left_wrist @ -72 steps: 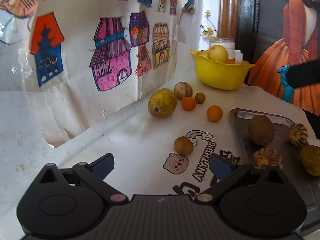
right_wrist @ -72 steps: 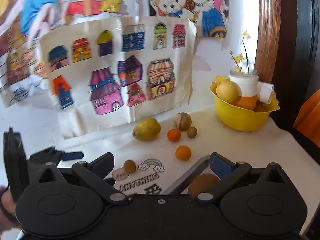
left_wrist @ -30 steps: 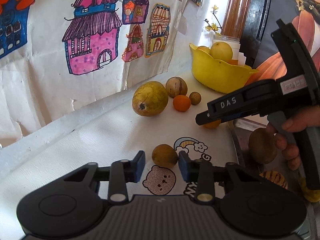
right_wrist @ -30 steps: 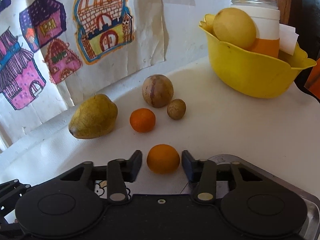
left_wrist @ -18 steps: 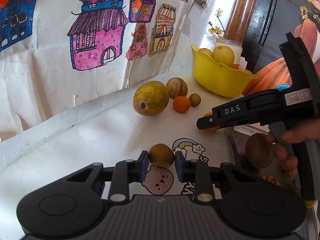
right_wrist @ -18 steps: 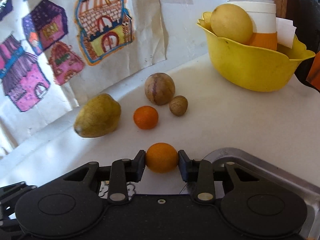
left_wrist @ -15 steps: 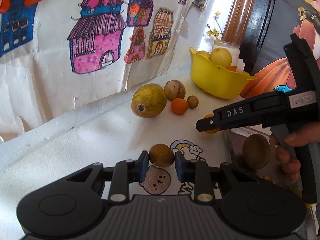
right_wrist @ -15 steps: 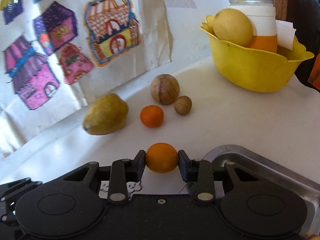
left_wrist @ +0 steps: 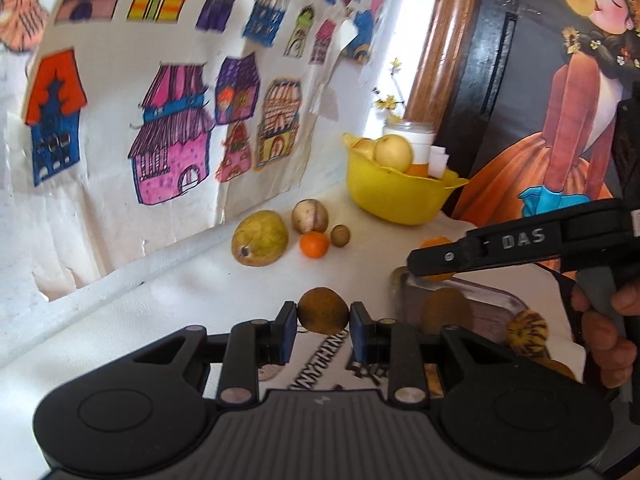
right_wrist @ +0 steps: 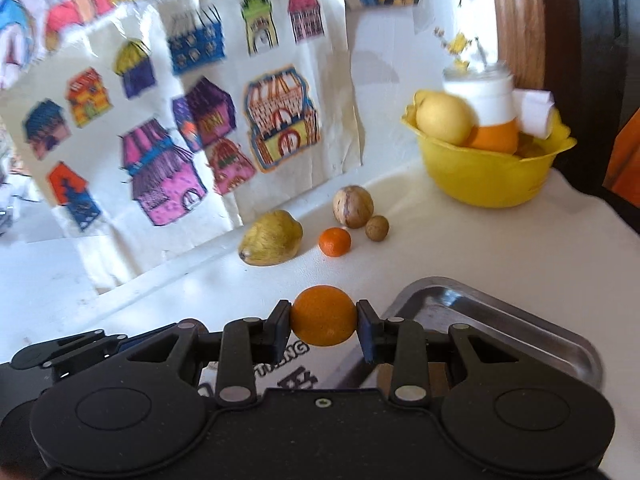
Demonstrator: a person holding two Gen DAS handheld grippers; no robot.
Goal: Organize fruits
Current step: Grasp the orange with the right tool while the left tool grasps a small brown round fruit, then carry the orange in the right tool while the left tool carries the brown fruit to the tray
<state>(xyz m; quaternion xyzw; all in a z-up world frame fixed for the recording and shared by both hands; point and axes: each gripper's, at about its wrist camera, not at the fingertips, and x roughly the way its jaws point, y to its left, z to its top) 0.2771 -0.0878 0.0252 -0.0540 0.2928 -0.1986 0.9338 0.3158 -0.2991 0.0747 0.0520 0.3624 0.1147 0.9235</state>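
Both claws went up off the white table [right_wrist: 500,248] (fruit and all): left gripper [left_wrist: 323,320] squeezed the brown fruit [left_wrist: 323,311], right gripper [right_wrist: 323,326] squeezed the orange [right_wrist: 323,315].

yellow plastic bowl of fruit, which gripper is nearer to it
Right. The right gripper, shut on an orange fruit, is closer to the yellow plastic bowl; the left gripper, shut on a brown round fruit, sits farther back.

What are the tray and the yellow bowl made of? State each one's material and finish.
Tray: probably stainless steel or aluminium, brushed silver; its rim shines and reflects.
Yellow bowl: apparently moulded plastic, smooth and slightly glossy; uniform bright colour, thin wavy rim.
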